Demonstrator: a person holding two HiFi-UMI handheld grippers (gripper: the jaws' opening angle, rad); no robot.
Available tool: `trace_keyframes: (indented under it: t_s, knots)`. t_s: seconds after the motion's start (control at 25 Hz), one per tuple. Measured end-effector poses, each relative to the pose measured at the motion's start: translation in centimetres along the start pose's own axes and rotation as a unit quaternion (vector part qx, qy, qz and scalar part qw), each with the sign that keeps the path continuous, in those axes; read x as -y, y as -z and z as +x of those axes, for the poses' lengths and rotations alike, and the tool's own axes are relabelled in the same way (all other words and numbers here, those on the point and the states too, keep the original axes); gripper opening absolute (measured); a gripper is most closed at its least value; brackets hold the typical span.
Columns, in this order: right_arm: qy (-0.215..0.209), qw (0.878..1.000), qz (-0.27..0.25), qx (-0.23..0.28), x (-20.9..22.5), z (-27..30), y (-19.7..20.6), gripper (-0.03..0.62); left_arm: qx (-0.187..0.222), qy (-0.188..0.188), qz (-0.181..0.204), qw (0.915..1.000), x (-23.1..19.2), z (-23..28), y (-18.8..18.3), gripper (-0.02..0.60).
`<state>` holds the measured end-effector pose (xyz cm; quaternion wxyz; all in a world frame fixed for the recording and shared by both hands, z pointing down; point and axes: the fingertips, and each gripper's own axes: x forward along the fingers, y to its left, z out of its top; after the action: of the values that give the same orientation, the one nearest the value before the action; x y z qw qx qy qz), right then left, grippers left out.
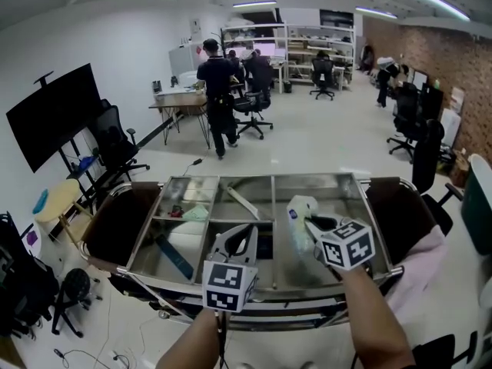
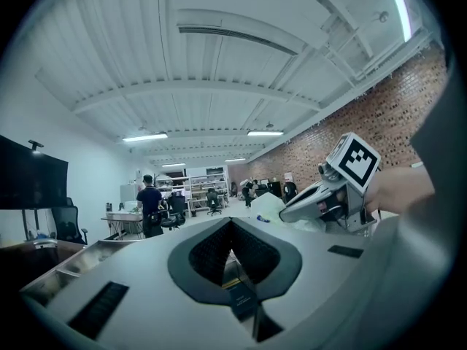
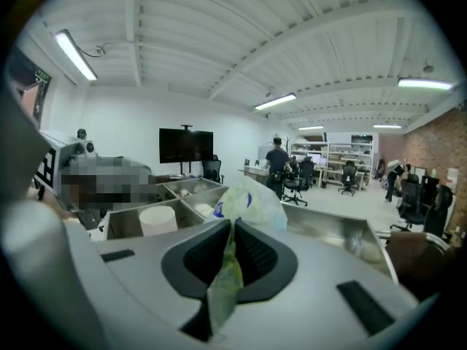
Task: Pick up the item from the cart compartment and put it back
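- My left gripper (image 1: 244,233) hangs over the near edge of the cart (image 1: 254,177). Its jaws are clenched tip to tip with nothing between them.
- My right gripper (image 1: 309,224) is just beside it, over the cart's right half. Its jaws are clamped on the bag (image 1: 298,220), a pale, crinkled plastic thing with a blue mark.
- In the right gripper view the bag's thin edge runs down between my jaws. The rest of the bag billows out past the tips, raised above the cart's steel compartments.
- The cart's near-left compartment holds a blue strip (image 1: 175,258) lying at a slant.
- The far-left compartment holds a small red thing (image 1: 176,211) and a pale green one (image 1: 197,213) next to it.
- The far-middle compartment holds a whitish strip (image 1: 242,203).
- The right gripper view also shows a white roll (image 3: 158,219) standing in one compartment; I cannot tell which.
- Left of the cart a black screen (image 1: 55,114) stands on its frame.
- Well beyond the cart a person in dark clothes (image 1: 217,94) stands at a counter (image 1: 181,98) among office chairs.
- Shelving (image 1: 284,48) lines the back wall behind the person.
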<state>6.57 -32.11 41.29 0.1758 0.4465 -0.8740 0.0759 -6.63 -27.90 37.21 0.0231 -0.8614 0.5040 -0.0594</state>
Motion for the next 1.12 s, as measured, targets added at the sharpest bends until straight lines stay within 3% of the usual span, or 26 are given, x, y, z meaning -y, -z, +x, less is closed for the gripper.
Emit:
trace_keyframes:
  t_s: [0.32, 0.6, 1.12]
  knots:
    - [0.005, 0.998, -0.03, 0.061, -2.5, -7.4, -2.9, 0.032, 0.005, 0.009, 0.017, 0.9998, 3.3, -2.5, -0.8, -0.001]
    - [-0.021, 0.994, 0.002, 0.106, -4.2, -12.7, -2.5, 0.032, 0.011, 0.012, 0.014, 0.9998, 5.2, -4.8, -0.7, 0.0]
    - [0.001, 0.996, -0.003, 0.086, -4.6, -14.4, 1.2, 0.032, 0.013, -0.002, -0.018, 0.9998, 6.4, -4.9, 0.2, 0.0]
